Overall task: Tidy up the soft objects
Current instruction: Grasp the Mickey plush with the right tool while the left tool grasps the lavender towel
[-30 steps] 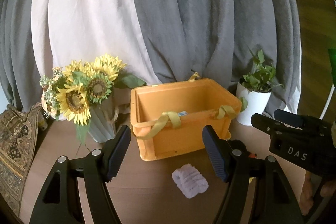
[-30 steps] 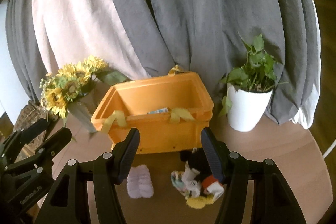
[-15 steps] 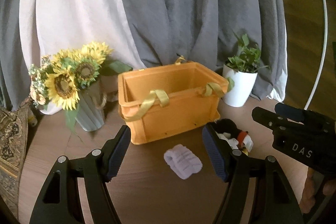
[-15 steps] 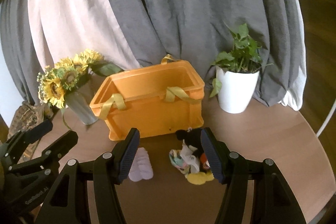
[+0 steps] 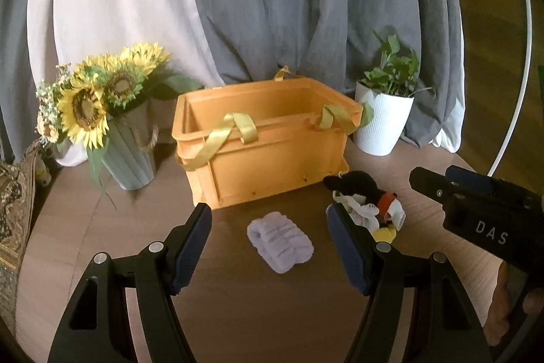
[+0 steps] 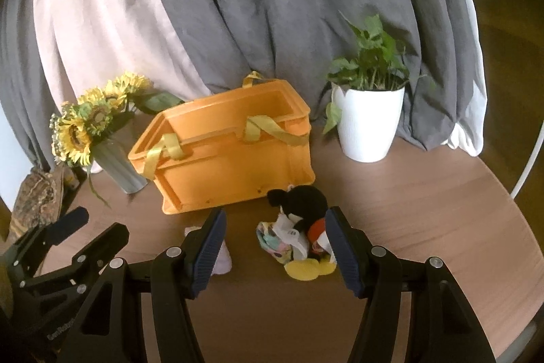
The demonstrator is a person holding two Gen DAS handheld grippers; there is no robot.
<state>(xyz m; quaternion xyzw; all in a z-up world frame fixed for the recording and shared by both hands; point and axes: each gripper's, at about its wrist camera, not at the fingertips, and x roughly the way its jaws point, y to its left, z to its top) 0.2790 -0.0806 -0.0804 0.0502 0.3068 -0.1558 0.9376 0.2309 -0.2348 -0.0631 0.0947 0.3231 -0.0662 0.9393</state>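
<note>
- Soft objects were not yet in the orange crate [image 5: 272, 138]; the lavender towel roll [image 5: 279, 242] lay on the bench [image 5: 272, 312], framed by the released, empty left gripper [image 5: 268, 247].
- Plush mouse [image 6: 299, 227] lay beside it, before the released, empty right gripper [image 6: 275, 252].
- Both remained to pick up.

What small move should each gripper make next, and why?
Probably lower both a little more. The left gripper stands open, framing the lilac cloth; the right gripper stands open, framing the plush toy. Neither touches its item yet, and both items lie on the table in front of the orange crate.
</note>
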